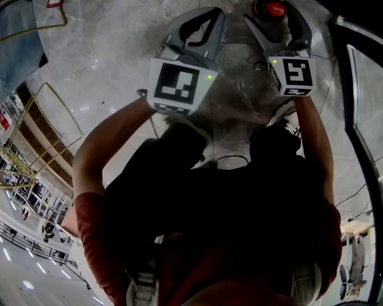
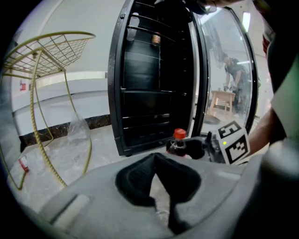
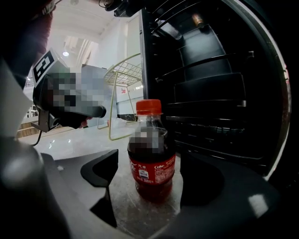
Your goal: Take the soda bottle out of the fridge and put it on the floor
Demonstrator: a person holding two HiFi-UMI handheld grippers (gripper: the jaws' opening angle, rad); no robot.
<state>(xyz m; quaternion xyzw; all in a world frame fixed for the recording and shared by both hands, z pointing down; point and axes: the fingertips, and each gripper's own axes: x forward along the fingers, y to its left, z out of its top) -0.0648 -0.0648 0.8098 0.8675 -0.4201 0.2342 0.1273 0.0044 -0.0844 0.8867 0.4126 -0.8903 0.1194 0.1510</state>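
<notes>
A small soda bottle (image 3: 152,158) with dark drink, a red label and a red cap stands upright on the pale stone floor in front of the open black fridge (image 3: 215,93). My right gripper (image 3: 149,165) is open around it, with a gap showing between each pad and the bottle. The head view shows only the bottle's cap (image 1: 275,9), between the right gripper's (image 1: 276,19) jaws. In the left gripper view the bottle (image 2: 177,142) stands beside the fridge (image 2: 149,84). My left gripper (image 2: 156,161) is shut and empty, to the bottle's left.
The fridge's glass door (image 2: 224,79) stands open on the right. One can (image 2: 155,38) sits on a top shelf. A yellow wire rack (image 2: 46,51) and a clear plastic bag (image 2: 77,130) are to the left. A person (image 2: 236,74) stands far behind the door.
</notes>
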